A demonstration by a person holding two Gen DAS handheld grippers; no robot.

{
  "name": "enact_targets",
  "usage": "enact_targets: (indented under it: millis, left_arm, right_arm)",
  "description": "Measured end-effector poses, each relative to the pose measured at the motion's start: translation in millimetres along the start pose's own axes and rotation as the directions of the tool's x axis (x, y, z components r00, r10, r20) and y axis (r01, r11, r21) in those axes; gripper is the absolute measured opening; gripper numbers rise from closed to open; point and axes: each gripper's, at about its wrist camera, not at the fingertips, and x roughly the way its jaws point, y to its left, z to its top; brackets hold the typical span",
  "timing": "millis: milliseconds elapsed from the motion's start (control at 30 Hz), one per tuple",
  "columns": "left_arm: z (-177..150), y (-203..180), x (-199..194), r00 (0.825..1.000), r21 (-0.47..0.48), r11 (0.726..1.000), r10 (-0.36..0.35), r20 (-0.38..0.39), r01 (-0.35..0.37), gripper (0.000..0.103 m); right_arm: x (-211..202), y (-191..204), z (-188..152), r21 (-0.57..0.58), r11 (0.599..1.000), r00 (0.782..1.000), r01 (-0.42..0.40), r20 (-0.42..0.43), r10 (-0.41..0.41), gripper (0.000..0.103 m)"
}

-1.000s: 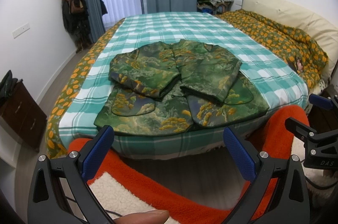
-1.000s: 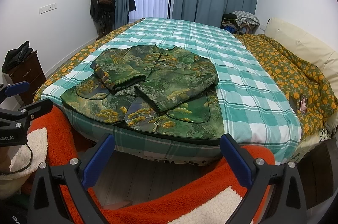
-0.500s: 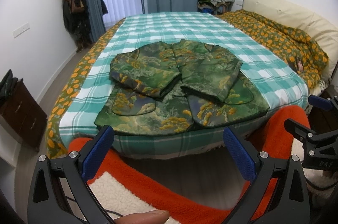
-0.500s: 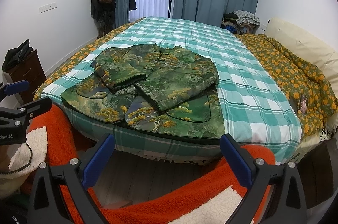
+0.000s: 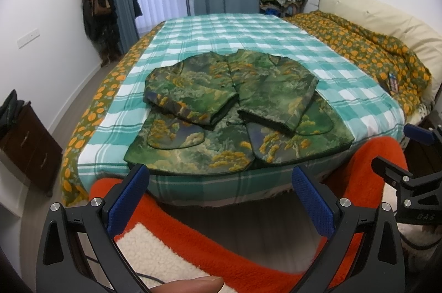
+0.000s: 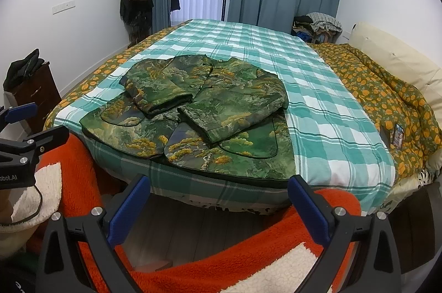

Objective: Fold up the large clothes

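A green padded jacket with yellow tree print [image 5: 232,105] [image 6: 199,110] lies flat near the foot of the bed [image 5: 243,44] [image 6: 326,110], both sleeves folded in across its front, hem towards me. My left gripper [image 5: 219,177] hangs open short of the bed's edge, nothing between its blue-padded fingers [image 5: 129,196]. My right gripper [image 6: 218,188] is also open and empty, held back from the hem; its fingers [image 5: 422,132] show at the right edge of the left wrist view. The left gripper [image 6: 25,124] appears at the left edge of the right wrist view.
An orange fleece garment [image 5: 276,259] [image 6: 248,265] covers the person's lap below both grippers. An orange-flowered quilt [image 5: 367,50] is heaped along the bed's right side. A dark wooden cabinet [image 5: 25,144] stands at the left wall. Coats hang on a rack [image 5: 96,5].
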Motion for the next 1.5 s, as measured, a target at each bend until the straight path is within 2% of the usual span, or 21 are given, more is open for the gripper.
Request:
enact_targets:
  millis: [400, 533, 700, 733, 867, 1000, 1067, 1133, 1233, 1333, 1500]
  left_arm:
    - [0, 1, 0, 1.000, -0.012, 1.000, -0.011, -0.023, 0.011, 0.103]
    - [1, 6, 1, 0.999, -0.002, 1.000, 0.030, 0.023, -0.030, 0.103]
    - [6, 18, 2, 0.999, -0.051, 0.998, 0.035, 0.023, -0.033, 0.103]
    - [9, 21, 5, 1.000, -0.092, 0.996, 0.003, -0.002, -0.003, 0.103]
    - [23, 30, 11, 1.000, -0.125, 0.992, 0.004, -0.025, -0.007, 0.103]
    - [35, 33, 17, 0.998, -0.108, 0.993, 0.048, -0.034, -0.051, 0.103]
    - [39, 34, 21, 0.997, -0.120, 0.990, 0.072, 0.000, -0.072, 0.103]
    - [41, 35, 28, 0.994, -0.124, 0.987, 0.106, 0.010, -0.104, 0.103]
    - [42, 36, 47, 0.994, -0.134, 0.985, 0.111, 0.006, -0.109, 0.103]
    - [42, 34, 65, 0.988, -0.113, 0.982, 0.154, 0.000, -0.153, 0.103]
    - [42, 29, 87, 0.985, -0.005, 0.986, 0.169, -0.026, -0.169, 0.103]
  right_arm:
    - [3, 2, 3, -0.006, 1.000, 1.000, -0.021, -0.012, 0.021, 0.101]
    - [4, -5, 10, -0.010, 1.000, 1.000, -0.024, -0.004, 0.024, 0.101]
    - [-3, -12, 26, -0.024, 0.999, 0.998, 0.033, 0.058, -0.032, 0.101]
    - [-5, -13, 29, -0.027, 0.999, 0.997, 0.041, 0.071, -0.039, 0.101]
    - [-9, -20, 44, -0.044, 0.996, 0.989, 0.073, 0.128, -0.067, 0.101]
    - [-7, -25, 63, -0.099, 0.993, 0.979, 0.070, 0.196, -0.050, 0.101]
    - [2, -23, 69, -0.160, 0.986, 0.975, 0.053, 0.222, -0.017, 0.101]
    - [24, -18, 72, -0.227, 0.973, 0.980, 0.026, 0.196, 0.019, 0.102]
    - [75, -7, 71, -0.290, 0.956, 0.996, -0.033, 0.068, 0.055, 0.102]
    - [129, 5, 66, -0.335, 0.936, 0.994, -0.108, -0.023, 0.107, 0.102]
    - [203, 24, 58, -0.384, 0.916, 0.991, -0.115, -0.114, 0.077, 0.102]
